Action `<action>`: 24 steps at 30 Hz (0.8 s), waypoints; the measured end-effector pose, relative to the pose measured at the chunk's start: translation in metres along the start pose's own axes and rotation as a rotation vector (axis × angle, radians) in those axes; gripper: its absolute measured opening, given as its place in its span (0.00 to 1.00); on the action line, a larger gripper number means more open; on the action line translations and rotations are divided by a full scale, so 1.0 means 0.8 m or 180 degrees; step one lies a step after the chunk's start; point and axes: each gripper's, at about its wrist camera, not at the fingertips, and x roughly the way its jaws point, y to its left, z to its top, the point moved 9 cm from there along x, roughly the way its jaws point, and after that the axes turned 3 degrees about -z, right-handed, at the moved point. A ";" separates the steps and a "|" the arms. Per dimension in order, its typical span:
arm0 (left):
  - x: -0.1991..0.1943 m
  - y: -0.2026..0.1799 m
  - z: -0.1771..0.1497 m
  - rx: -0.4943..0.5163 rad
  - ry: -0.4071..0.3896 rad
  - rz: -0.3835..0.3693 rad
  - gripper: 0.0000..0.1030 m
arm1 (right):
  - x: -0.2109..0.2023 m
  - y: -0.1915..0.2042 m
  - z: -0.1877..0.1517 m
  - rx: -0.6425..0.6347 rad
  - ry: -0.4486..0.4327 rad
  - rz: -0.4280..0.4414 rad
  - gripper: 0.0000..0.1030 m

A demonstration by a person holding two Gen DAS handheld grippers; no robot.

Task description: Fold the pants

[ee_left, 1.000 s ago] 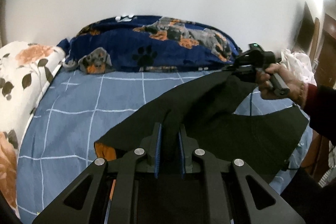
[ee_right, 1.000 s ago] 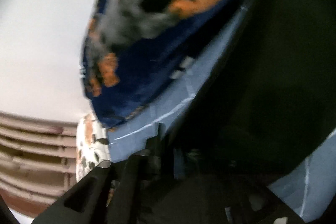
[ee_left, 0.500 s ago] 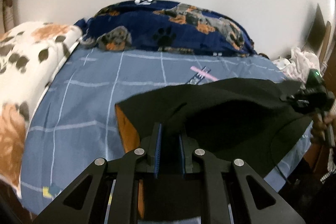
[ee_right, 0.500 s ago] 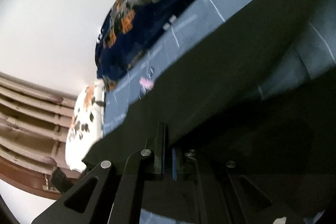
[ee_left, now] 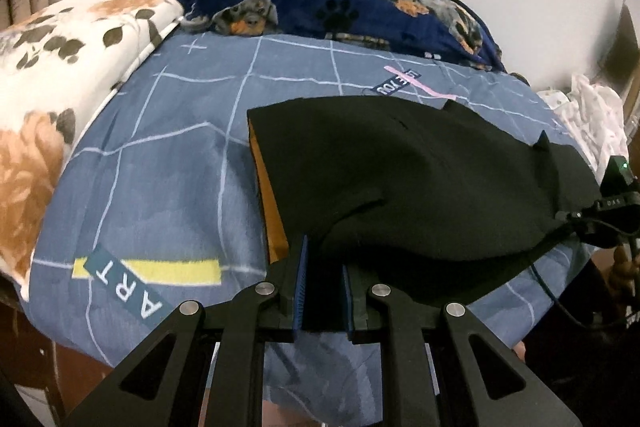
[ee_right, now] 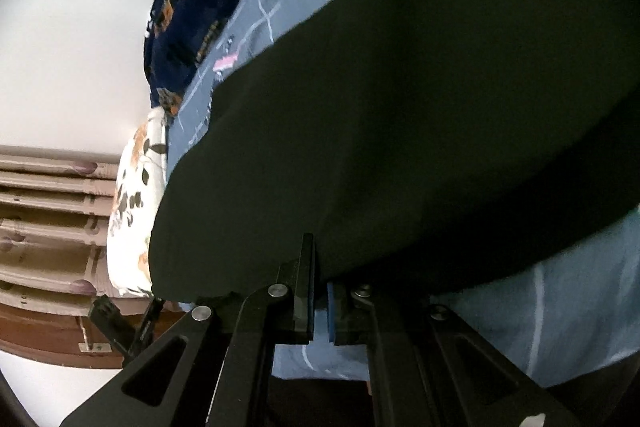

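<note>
The black pants (ee_left: 408, 187) lie spread across the blue checked bed sheet (ee_left: 168, 163), with an orange lining edge (ee_left: 272, 211) showing at their left side. My left gripper (ee_left: 323, 259) is shut on the near edge of the pants. My right gripper (ee_right: 320, 267) is shut on another edge of the same pants (ee_right: 420, 115), which fill most of the right wrist view. The right gripper's body (ee_left: 612, 203) shows at the far right of the left wrist view, at the pants' right edge.
A navy dog-print blanket (ee_left: 344, 7) lies along the white wall at the head of the bed. A white floral quilt (ee_left: 60, 75) is bunched at the left. White clothes (ee_left: 592, 115) lie at the right edge. The bed's wooden frame (ee_right: 52, 227) shows at left.
Both grippers have pulled the pants back toward the near edge and lowered them. The right gripper has swung down from mid-air to the right side. The cloth now lies flatter on the sheet.
</note>
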 end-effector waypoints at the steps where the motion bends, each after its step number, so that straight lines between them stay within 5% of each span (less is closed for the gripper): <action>1: 0.000 0.001 -0.003 -0.0010 0.0008 0.0006 0.15 | 0.001 0.000 -0.002 -0.0001 0.0009 -0.0006 0.05; 7: -0.005 0.013 -0.019 -0.0041 0.0089 0.0204 0.32 | 0.002 -0.003 -0.010 0.0031 0.0045 -0.0010 0.04; 14: -0.050 0.053 -0.014 -0.0401 -0.0110 0.0528 0.32 | 0.005 -0.004 -0.010 0.0023 0.0041 0.0042 0.04; 17: -0.070 0.031 0.015 -0.0137 -0.0314 0.0758 0.32 | 0.006 -0.005 -0.011 0.0012 0.0039 0.0065 0.04; 21: -0.049 -0.041 0.050 0.0063 -0.0321 0.0300 0.32 | 0.005 -0.006 -0.012 0.0001 0.0012 0.0115 0.04; 24: 0.002 -0.102 0.052 0.0184 -0.0077 -0.0091 0.32 | 0.004 -0.005 -0.012 -0.0049 -0.0020 0.0147 0.05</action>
